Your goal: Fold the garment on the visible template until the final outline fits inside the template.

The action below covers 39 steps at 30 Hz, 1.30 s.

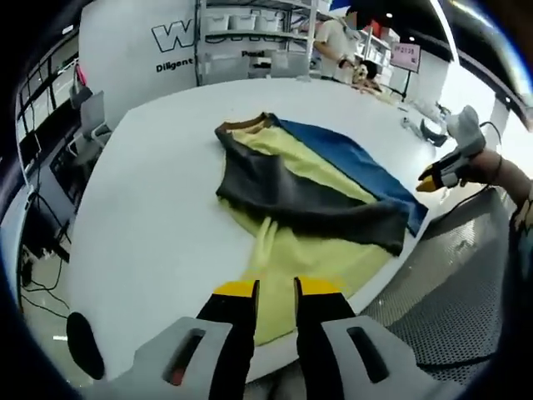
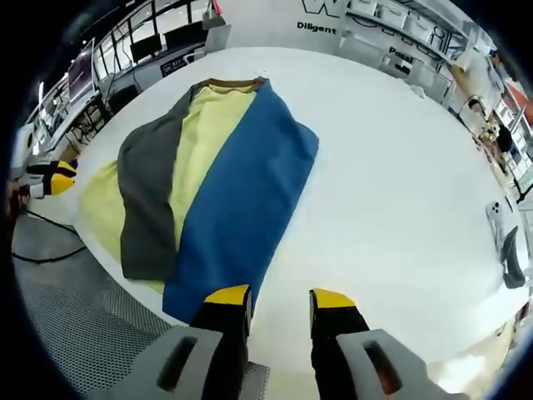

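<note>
The garment lies on the white worktop, close to the edge nearest the person, its brown-trimmed collar pointing away toward the far side. It shows three colours — a blue panel, a yellow middle and a dark grey panel. In the right gripper view the garment has the blue panel lying flat along one side and the grey one folded in over the yellow from the other, with a pale yellow part sticking out beyond the grey near the worktop edge.

The left gripper hovers just above the yellow hem, its yellow-tipped fingers a little apart and holding nothing. The right gripper hangs over the blue corner and the bare worktop beside it — its fingers are apart and empty too. In the left gripper view the right gripper comes in from the right, near the blue edge.

Beyond the worktop, shelving stands against the wall.
</note>
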### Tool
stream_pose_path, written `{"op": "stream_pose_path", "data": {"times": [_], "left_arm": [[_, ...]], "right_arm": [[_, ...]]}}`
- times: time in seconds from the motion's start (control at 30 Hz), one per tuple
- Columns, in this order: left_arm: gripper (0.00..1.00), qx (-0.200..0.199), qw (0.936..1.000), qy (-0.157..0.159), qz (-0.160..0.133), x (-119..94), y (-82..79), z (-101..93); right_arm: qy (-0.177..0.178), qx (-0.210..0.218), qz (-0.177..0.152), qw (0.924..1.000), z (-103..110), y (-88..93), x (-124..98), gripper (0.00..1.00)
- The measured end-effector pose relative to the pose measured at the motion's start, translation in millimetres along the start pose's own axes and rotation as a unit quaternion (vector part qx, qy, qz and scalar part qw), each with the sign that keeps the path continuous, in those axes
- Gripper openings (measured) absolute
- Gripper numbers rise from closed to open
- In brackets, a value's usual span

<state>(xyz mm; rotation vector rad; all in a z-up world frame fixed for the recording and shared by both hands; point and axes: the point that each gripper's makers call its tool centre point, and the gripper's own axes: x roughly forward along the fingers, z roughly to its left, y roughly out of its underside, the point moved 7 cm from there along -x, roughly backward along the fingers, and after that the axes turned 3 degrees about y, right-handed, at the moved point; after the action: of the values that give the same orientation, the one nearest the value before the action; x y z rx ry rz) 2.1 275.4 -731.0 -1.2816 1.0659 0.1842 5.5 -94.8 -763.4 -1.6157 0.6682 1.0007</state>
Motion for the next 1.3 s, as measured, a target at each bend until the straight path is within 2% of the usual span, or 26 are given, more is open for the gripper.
{"op": "stream_pose_path", "data": {"times": [0.2, 0.3, 0.5, 0.53, 0.6, 0.63, 0.83, 0.9, 0.97, 1.07, 1.13, 1.23, 1.3], "left_arm": [[0.16, 0.074, 0.9964, 0.041, 0.005, 17, -15.1, -28.6], [0.15, 0.091, 0.9936, 0.067, 0.001, 24, -22.9, -43.5], [0.15, 0.139, 0.9833, 0.118, 0.002, 41, -33.6, -73.4], [0.17, 0.138, 0.9806, 0.139, 0.002, 45, -34.4, -80.6], [0.17, 0.134, 0.9788, 0.155, 0.000, 49, -36.4, -89.0], [0.16, 0.153, 0.9745, 0.164, -0.002, 52, -37.5, -94.7], [0.17, 0.170, 0.9681, 0.184, 0.004, 64, -36.4, -108.1], [0.17, 0.184, 0.9627, 0.198, 0.012, 71, -33.3, -113.4], [0.17, 0.192, 0.9605, 0.201, 0.019, 74, -31.1, -115.7], [0.17, 0.224, 0.9500, 0.214, 0.039, 79, -25.4, -121.3], [0.15, 0.232, 0.9483, 0.212, 0.043, 82, -23.2, -123.8], [0.17, 0.255, 0.9401, 0.220, 0.053, 86, -19.5, -128.4], [0.17, 0.256, 0.9387, 0.225, 0.052, 88, -18.9, -130.5]], "right_arm": [[-0.022, -0.007, -0.003, 0.9997, 10, -1.6, 0, 0.22], [-0.026, -0.008, -0.002, 0.9996, 13, -1.3, 1, 0.22], [-0.032, -0.007, -0.004, 0.9995, 14, -3.1, 0, 0.21], [-0.031, -0.006, -0.006, 0.9995, 14, -3.3, 0, 0.22], [-0.030, -0.007, -0.006, 0.9995, 14, -3.6, 1, 0.23], [-0.032, -0.008, -0.005, 0.9994, 14, -3.7, 1, 0.22], [-0.036, -0.013, -0.006, 0.9992, 17, -4.2, 1, 0.25], [-0.046, -0.009, -0.004, 0.9989, 22, -3.9, 3, 0.24], [-0.047, -0.010, -0.005, 0.9988, 23, -3.9, 3, 0.24], [-0.051, -0.010, -0.005, 0.9987, 25, -4.1, 3, 0.24], [-0.053, -0.010, -0.004, 0.9986, 27, -3.9, 4, 0.25], [-0.049, -0.010, -0.001, 0.9988, 26, -3.4, 4, 0.27], [-0.049, -0.008, -0.003, 0.9988, 26, -3.6, 3, 0.27]]}}
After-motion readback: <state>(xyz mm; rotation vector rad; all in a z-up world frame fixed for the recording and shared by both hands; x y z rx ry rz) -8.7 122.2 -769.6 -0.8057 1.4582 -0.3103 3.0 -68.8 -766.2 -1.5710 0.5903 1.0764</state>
